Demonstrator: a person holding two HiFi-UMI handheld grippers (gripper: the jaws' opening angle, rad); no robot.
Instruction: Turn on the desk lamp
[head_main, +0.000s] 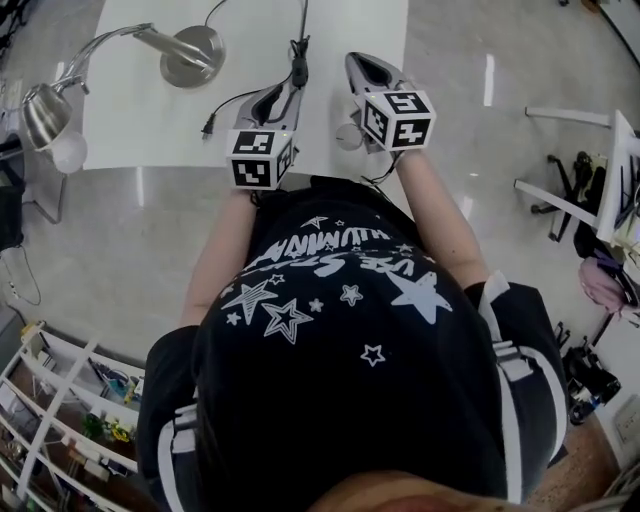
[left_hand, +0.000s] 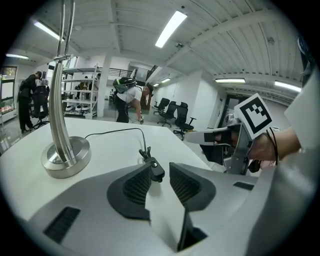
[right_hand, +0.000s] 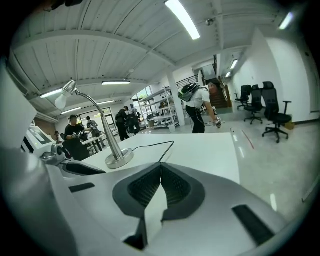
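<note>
The desk lamp stands on the white table, with its round metal base at the back left and its head hanging past the table's left edge. Its black cord runs right to an inline switch and ends in a loose plug. My left gripper is open, and the switch lies on the table at its fingertips, close to the left pad, with nothing pressing on it. My right gripper hovers beside it, shut and empty. The lamp base shows beyond it.
The table's near edge runs just under both grippers' cubes. A shelf rack stands on the floor at the lower left, and racks and bags at the right. Office chairs and several people are far off in the room.
</note>
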